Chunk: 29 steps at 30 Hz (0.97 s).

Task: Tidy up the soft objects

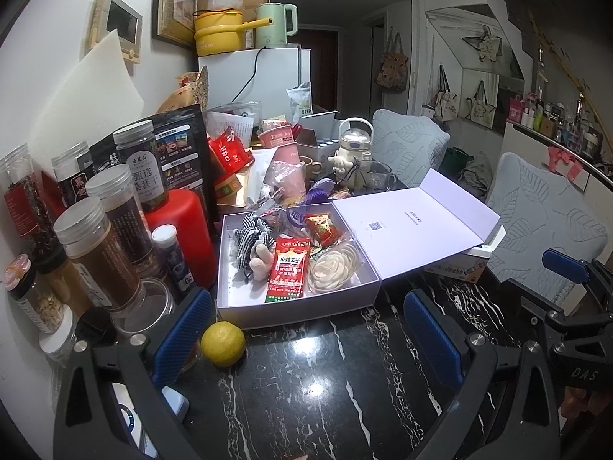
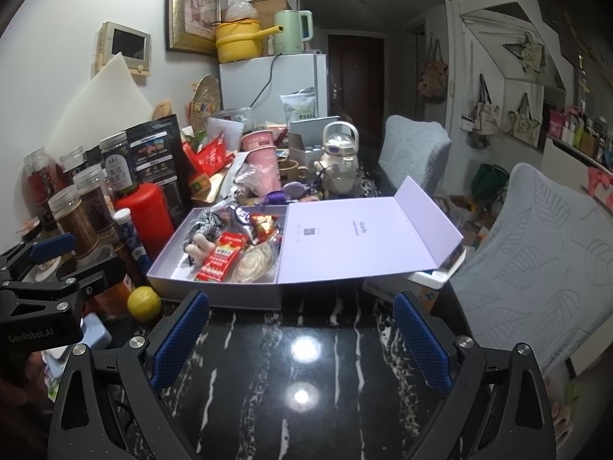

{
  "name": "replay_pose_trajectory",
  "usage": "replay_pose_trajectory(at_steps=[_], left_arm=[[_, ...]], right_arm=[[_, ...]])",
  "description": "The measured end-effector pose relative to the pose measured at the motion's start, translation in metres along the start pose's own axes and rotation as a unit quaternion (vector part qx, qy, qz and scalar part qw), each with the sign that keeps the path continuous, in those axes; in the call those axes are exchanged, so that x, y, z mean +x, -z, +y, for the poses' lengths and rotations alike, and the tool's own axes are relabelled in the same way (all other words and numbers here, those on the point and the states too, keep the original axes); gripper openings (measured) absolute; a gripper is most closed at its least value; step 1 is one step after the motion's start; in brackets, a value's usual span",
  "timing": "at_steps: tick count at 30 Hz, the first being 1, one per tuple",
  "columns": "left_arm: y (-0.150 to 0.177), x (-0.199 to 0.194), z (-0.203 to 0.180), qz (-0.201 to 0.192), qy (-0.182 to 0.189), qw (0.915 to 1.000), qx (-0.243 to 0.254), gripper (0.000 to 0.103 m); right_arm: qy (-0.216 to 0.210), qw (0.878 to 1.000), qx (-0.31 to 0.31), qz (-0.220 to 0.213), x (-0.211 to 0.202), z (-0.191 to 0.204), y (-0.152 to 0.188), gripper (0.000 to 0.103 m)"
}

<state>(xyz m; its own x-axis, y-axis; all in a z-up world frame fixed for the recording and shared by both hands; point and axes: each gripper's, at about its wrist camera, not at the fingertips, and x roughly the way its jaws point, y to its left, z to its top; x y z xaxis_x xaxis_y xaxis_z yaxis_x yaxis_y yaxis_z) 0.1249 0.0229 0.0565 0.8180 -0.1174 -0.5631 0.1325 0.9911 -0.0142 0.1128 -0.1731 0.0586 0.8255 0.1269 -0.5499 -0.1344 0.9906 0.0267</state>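
A: Hovering low over the black marble table (image 1: 325, 391), left gripper (image 1: 306, 329) with blue-padded fingers (image 1: 180, 337) spread wide, nothing between them. Landmark: the lavender box (image 1: 295, 306), lid (image 1: 413, 230) flipped open to the right of it.

B: Right gripper (image 2: 302, 337)?

A: Same posture. Fingers (image 2: 421, 341) wide apart, holding nothing, aimed at the near wall of the box (image 2: 230, 295) from just in front of it. It also shows at the right edge of the left wrist view (image 1: 567, 291); the left one shows at the left edge of the right wrist view (image 2: 49, 268).

B: Soft things, where?

A: Inside the box. Black-and-white checked fabric piece (image 1: 249, 237) in the back left part, a small beige plush (image 1: 262, 258) against it. Red snack packet (image 1: 287, 268) lying in the middle, a second red wrapper (image 1: 323, 228) toward the back. Cream flower-shaped item in clear wrap (image 1: 331, 266) in the front right part, touching the red packet.

B: Around the box?

A: Yellow citrus fruit (image 1: 223, 343) just outside its front left corner, on the table. Red bottle (image 1: 180, 230) and a cluster of clear lidded jars (image 1: 99, 253) left of the box. Behind it, clutter: pink cups (image 1: 277, 138), white kettle (image 1: 354, 142), purple bundle (image 1: 320, 191) touching the back wall. Two chairs with leaf-pattern covers (image 1: 544, 222) to the right of the box.
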Motion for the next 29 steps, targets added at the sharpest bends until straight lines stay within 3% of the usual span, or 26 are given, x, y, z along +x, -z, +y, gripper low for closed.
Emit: replay_pose_trajectory(at_steps=[29], left_arm=[[0.0030, 0.0089, -0.0088, 0.011, 0.008, 0.9998, 0.013, 0.102]], right_arm=[[0.006, 1.000, 0.009, 0.013, 0.0055, -0.0053, 0.0039, 0.098]])
